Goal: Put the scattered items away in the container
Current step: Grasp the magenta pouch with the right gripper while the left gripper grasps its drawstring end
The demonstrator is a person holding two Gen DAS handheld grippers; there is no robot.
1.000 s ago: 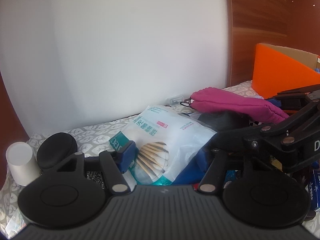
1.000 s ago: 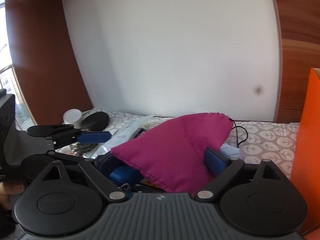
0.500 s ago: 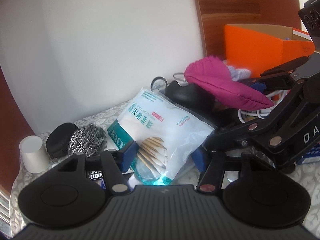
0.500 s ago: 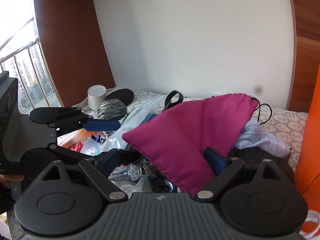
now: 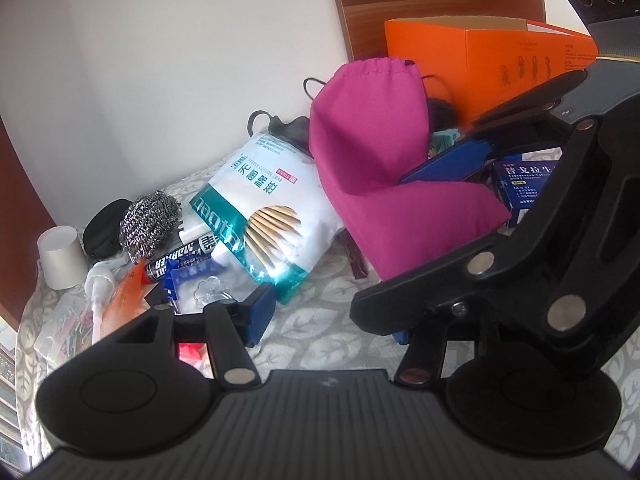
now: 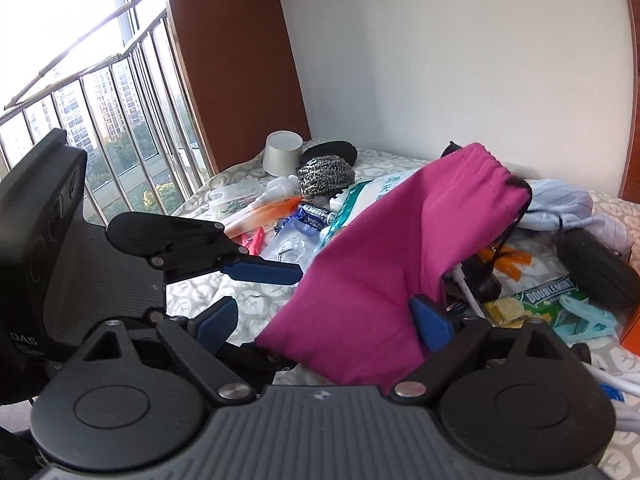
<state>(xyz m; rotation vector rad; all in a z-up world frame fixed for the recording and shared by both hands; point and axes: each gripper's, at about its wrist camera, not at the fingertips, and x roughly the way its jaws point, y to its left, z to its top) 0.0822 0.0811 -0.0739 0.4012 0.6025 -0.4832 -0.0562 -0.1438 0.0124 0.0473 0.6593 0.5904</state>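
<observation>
In the left wrist view, the left gripper [image 5: 330,320] sits at 6 o'clock over the leaf-patterned tablecloth [image 5: 312,344]. Its jaws stand partly open with only bare cloth between them, and they grip nothing. The lower corner of the cotton swab bag [image 5: 264,216] lies just beside the left pad. The right gripper crosses in front from 3 o'clock.

At 9 o'clock lies a jumble of small things, among them a battery [image 5: 180,256] and a steel scourer [image 5: 150,220]. An upturned paper cup [image 5: 60,256] stands further out. At 12 o'clock the magenta pouch [image 5: 368,128] rears up. A blue medicine box [image 5: 524,188] sits at 2 o'clock behind it. The orange box [image 5: 480,60], the container, stands open-topped farthest back at 1 o'clock, against the wood panel.

In the right wrist view, the right gripper [image 6: 326,322] has its jaws spread very wide, and the magenta pouch fills the space between them. The pad at 4 o'clock presses into the fabric. At the 8 o'clock pad a strip of cloth shows beside the pouch's edge, so I cannot tell whether that pad touches it. The pouch looks lifted clear of the table.

A gum pack [image 6: 540,304] and a pale blue clip [image 6: 588,316] lie at 3 o'clock, with a black oval case [image 6: 596,272] behind them. A light blue cloth [image 6: 560,208] is bunched at 2 o'clock.
</observation>
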